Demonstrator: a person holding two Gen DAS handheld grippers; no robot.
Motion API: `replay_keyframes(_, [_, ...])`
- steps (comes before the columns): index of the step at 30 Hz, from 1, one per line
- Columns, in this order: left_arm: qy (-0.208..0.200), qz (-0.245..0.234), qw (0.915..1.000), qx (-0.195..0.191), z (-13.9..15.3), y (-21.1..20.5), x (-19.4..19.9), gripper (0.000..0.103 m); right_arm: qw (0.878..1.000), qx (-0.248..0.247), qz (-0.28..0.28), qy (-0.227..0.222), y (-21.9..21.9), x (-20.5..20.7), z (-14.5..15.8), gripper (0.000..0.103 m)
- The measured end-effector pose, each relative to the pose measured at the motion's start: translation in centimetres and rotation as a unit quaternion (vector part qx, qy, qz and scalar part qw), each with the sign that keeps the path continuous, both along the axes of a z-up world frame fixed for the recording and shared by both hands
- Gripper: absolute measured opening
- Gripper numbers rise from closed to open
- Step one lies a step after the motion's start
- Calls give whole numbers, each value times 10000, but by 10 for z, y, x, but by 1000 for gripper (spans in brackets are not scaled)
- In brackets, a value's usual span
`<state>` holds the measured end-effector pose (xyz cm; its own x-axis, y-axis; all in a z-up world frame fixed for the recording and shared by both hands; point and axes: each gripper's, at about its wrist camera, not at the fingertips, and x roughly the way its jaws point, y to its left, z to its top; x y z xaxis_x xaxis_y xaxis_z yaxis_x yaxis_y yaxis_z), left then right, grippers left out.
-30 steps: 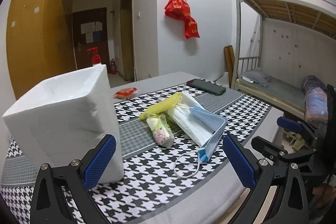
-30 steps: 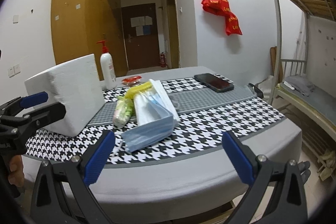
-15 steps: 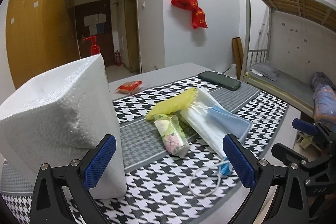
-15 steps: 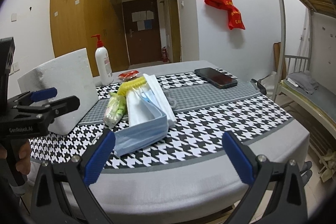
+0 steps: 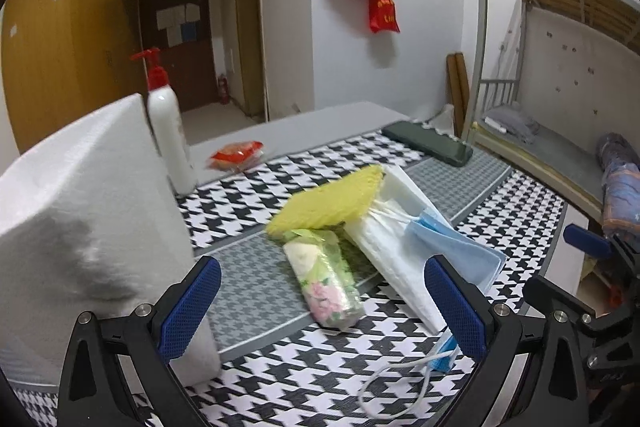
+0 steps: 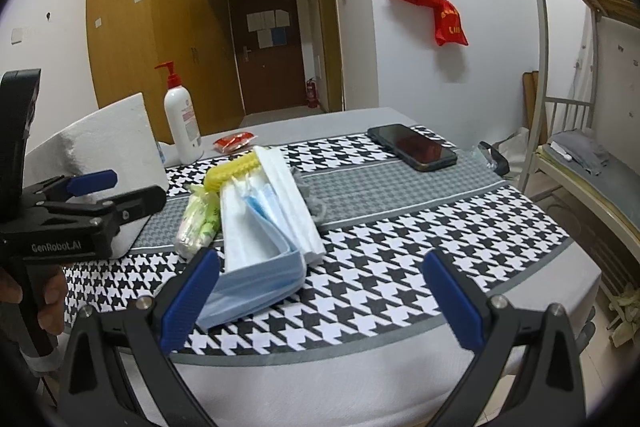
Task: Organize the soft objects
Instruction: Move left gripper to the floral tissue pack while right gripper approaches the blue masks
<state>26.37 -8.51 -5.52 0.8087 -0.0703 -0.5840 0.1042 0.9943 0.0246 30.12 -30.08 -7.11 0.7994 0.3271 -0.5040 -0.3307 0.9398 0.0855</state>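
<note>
On the houndstooth table runner lies a pile of soft things: a stack of white and blue face masks (image 5: 400,251) (image 6: 260,227), a yellow cloth (image 5: 328,203) (image 6: 230,173) and a floral tissue pack (image 5: 324,279) (image 6: 196,223). A white foam box (image 5: 80,219) (image 6: 100,147) stands to their left. My left gripper (image 5: 322,307) is open, low over the runner just short of the tissue pack, its left finger beside the box. My right gripper (image 6: 320,301) is open at the table's near edge, in front of the blue masks. Neither holds anything.
A lotion pump bottle (image 5: 168,131) (image 6: 182,123) stands behind the box, with a red packet (image 5: 236,155) next to it. A dark phone (image 6: 412,147) lies at the far right of the runner. A metal bunk bed (image 5: 560,27) stands to the right of the table (image 6: 360,367).
My left gripper has moved forward and lower toward the tissue pack and masks, and the pump bottle now shows past the box. My right gripper has edged closer to the masks.
</note>
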Motion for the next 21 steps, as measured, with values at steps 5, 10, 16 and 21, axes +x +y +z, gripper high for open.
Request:
replay_keyframes(5, [120, 167, 9998, 57, -5, -6, 12, 102, 9999, -72, 26, 65, -4, 6, -1, 103])
replay_keyframes(10, [216, 338, 9991, 111, -10, -11, 24, 100, 9998, -90, 77, 130, -9, 11, -2, 103])
replay_keyframes(16, [507, 356, 9981, 52, -22, -7, 38, 81, 9996, -147, 160, 187, -7, 15, -3, 103])
replay_keyframes(21, [713, 452, 9964, -24, -32, 4, 45, 74, 9991, -251, 215, 248, -5, 21, -4, 103])
